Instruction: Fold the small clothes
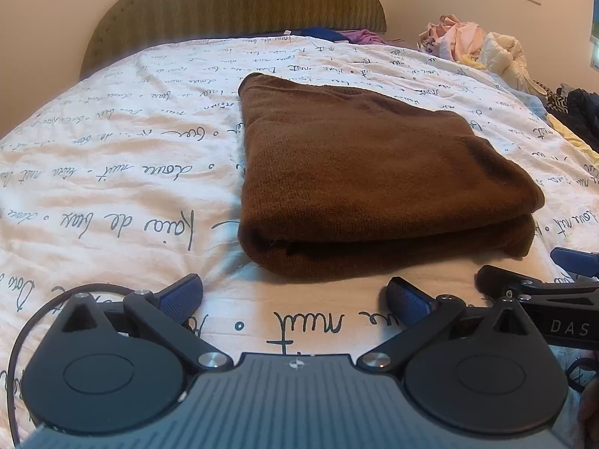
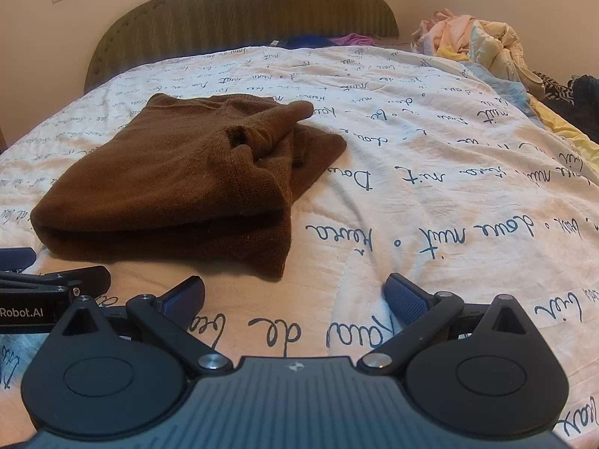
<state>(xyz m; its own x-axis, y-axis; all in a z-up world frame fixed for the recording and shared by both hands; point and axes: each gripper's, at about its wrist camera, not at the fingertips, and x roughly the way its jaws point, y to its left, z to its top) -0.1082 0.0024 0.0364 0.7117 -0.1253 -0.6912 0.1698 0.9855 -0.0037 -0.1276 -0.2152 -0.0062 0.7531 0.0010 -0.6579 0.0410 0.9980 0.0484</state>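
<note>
A folded brown sweater [image 1: 359, 172] lay mid-bed on the script-printed quilt [image 1: 112, 172], headboard [image 1: 239, 3] far. Only the right view showed its loose sleeve [image 2: 284, 119]. The left tool [image 1: 295, 295] and right tool [image 2: 295, 295] both gaped, empty.

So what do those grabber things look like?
Each hand-held gripper is the same: the left and right have a ribbed grey body, two round black discs, black link arms with silver bolts and blue bumpy pads. The left has a thin black cable. White lettering marks their sides.
</note>
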